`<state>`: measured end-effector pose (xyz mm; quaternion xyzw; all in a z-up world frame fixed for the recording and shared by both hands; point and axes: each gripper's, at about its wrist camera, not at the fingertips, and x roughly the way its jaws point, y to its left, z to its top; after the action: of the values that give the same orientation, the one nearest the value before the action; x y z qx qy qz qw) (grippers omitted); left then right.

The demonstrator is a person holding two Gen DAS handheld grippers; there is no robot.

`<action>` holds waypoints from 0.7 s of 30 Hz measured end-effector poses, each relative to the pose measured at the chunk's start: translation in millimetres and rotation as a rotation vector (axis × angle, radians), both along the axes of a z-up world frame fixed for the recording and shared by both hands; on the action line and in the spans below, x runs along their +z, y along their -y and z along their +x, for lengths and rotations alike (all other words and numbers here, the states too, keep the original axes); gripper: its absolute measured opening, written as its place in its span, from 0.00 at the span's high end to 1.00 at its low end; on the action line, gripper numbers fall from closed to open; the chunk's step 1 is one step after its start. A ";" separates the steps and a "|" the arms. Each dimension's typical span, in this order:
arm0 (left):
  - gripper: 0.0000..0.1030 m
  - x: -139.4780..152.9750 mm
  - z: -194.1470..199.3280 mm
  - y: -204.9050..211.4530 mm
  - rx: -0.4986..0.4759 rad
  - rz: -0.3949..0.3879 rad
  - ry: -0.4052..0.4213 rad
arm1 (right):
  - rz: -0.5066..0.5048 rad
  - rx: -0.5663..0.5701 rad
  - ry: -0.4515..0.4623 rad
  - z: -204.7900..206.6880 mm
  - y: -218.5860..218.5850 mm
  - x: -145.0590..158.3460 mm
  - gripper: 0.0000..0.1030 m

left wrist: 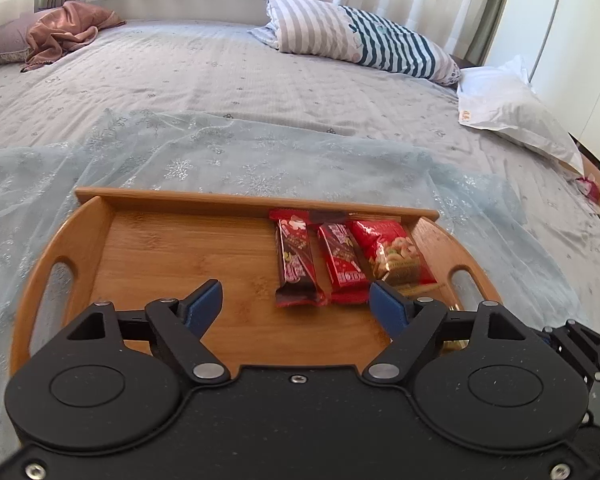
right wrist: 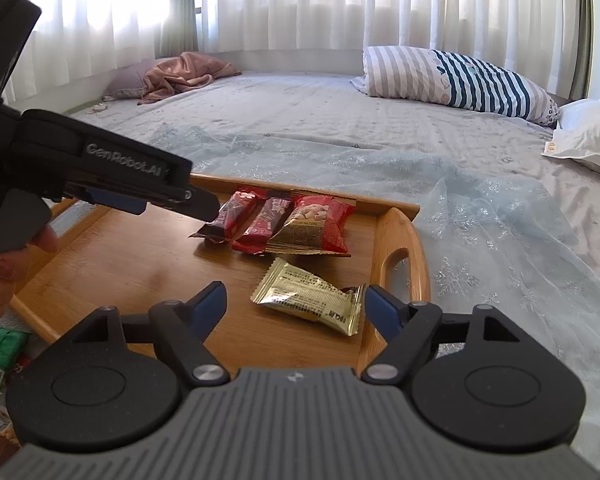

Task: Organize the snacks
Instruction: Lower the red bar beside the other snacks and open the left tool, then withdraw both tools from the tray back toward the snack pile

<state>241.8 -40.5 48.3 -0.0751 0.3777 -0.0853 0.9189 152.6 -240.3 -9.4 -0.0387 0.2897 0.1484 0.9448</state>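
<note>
Both grippers stand with jaws spread and nothing between the pads: the left gripper [left wrist: 296, 300] hovers over the wooden tray [left wrist: 172, 248], the right gripper [right wrist: 294, 304] just above a gold packet [right wrist: 312, 300] lying near the tray's right handle. Farther in, against the tray's back wall, three snacks lie side by side and touching: a dark red bar [left wrist: 296, 260], a red bar [left wrist: 342, 260], a red nut packet [left wrist: 392, 252]. Beyond stretches the bed [left wrist: 220, 80], with a striped pillow [left wrist: 360, 36].
</note>
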 end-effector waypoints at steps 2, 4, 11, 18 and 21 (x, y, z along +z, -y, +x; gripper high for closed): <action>0.20 2.3 -13.5 -4.7 -0.004 -0.002 0.003 | 0.010 0.001 0.005 -7.7 0.6 2.8 0.15; 0.18 4.6 -26.9 -9.5 -0.009 -0.001 0.009 | 0.016 0.004 0.012 -15.8 0.8 5.4 0.14; 0.16 7.1 -73.5 -26.5 -0.011 0.004 0.024 | 0.030 0.010 0.034 -46.7 1.5 10.5 0.13; 0.15 2.5 -118.7 -32.1 -0.031 0.034 0.039 | 0.009 0.002 0.072 -82.9 -0.6 9.6 0.12; 0.15 0.2 -135.4 -35.1 -0.037 0.028 0.036 | 0.007 0.013 0.074 -96.7 -1.4 7.9 0.12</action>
<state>106.4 -5.4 48.5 -0.0538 0.3633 -0.0982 0.9249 55.9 -238.9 -1.5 -0.0429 0.2536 0.1542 0.9540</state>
